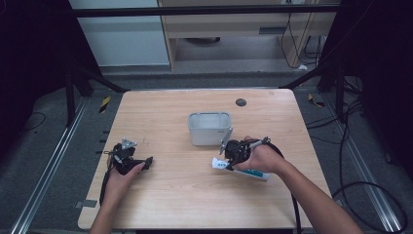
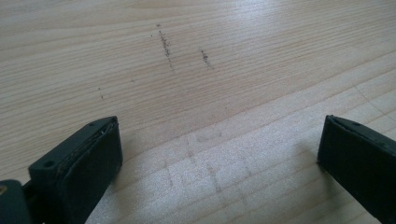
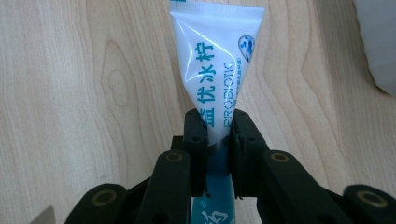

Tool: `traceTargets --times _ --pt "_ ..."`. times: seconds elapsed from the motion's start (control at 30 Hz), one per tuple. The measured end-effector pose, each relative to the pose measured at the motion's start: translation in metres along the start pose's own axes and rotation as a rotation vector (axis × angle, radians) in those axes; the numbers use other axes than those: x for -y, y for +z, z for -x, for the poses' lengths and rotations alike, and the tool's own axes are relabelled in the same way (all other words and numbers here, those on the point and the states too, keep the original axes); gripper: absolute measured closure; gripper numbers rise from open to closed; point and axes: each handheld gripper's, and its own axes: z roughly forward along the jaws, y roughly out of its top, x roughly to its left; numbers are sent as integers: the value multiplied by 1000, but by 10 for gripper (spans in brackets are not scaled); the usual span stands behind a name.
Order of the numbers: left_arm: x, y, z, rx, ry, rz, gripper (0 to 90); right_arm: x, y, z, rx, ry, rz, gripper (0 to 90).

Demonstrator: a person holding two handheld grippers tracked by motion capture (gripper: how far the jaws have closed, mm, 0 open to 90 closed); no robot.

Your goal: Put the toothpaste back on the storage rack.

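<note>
In the high view, the right tool [image 1: 228, 163] is pressing onto a white toothpaste tube [image 1: 253, 172] that is lying flat toward the right edge of the bench [image 1: 165, 204], just in front of a grey bin [image 1: 210, 128]. The left tool [image 1: 146, 162] is resting near the left edge.

In the left gripper view, that tool's jaws are standing wide apart over bare wood, holding nothing.

In the right gripper view, the right tool [image 3: 218, 135] is pinching the toothpaste tube [image 3: 215, 60] across its narrower middle. The tube is looking light, soft and glossy, likely slippery; gripping nearer the stiffer cap end would probably be squashing it less.
</note>
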Motion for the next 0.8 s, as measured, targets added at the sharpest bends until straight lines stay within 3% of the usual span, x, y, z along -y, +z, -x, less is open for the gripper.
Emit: traceTargets --times 0.5,0.8 --pt "0 0 0 0 0 0 0 6 -17 4 26 22 20 792" --pt "0 0 0 1 -1 0 0 11 -35 9 59 68 61 792"
